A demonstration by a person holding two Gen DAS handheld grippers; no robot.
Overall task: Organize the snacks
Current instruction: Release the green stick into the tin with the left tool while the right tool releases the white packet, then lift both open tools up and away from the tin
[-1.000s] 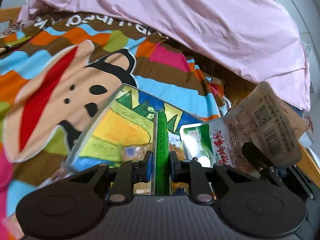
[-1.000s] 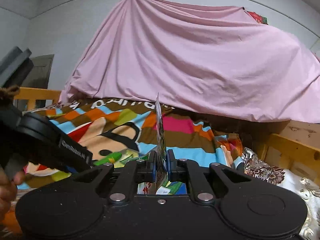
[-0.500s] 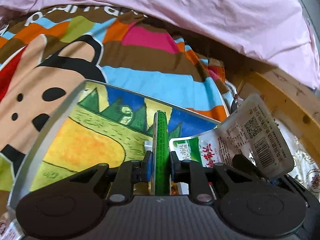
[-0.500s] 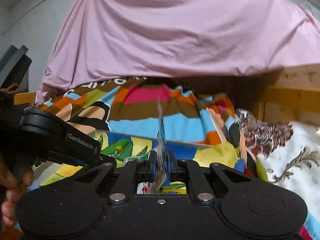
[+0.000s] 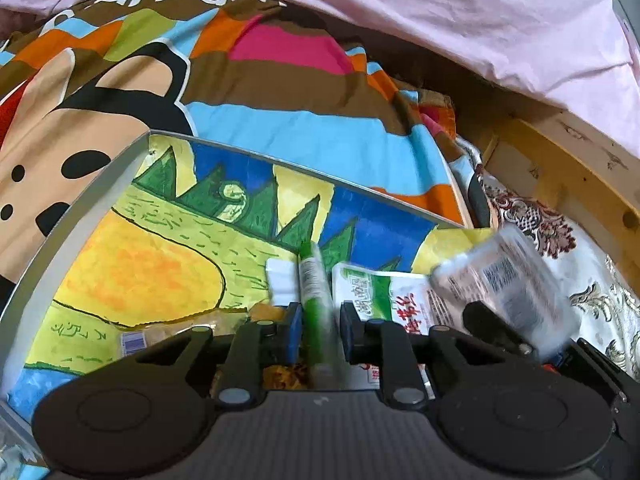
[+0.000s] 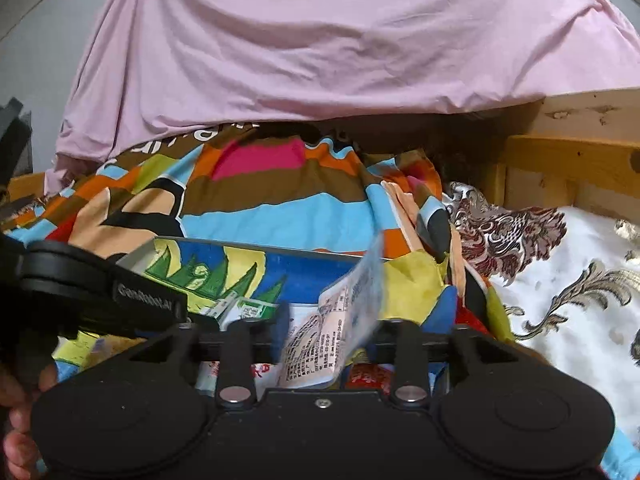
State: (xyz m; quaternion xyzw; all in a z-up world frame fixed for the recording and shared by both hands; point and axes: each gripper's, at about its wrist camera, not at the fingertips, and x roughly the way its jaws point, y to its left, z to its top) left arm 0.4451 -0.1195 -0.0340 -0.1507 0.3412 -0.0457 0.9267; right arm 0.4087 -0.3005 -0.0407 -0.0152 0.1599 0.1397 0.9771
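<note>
Both grippers tilt downward over a shallow tray (image 5: 92, 200) lined with a crayon landscape drawing, which lies on a bed with a colourful cartoon blanket (image 5: 280, 128). The left gripper (image 5: 320, 334) has just parted its jaws slightly, and the blurred green snack packet (image 5: 316, 300) stands loose between the pads. The right gripper (image 6: 328, 334), jaws just opened wide, has a white printed snack packet (image 6: 340, 320) blurred and unclamped between them, above other snacks in the tray.
</note>
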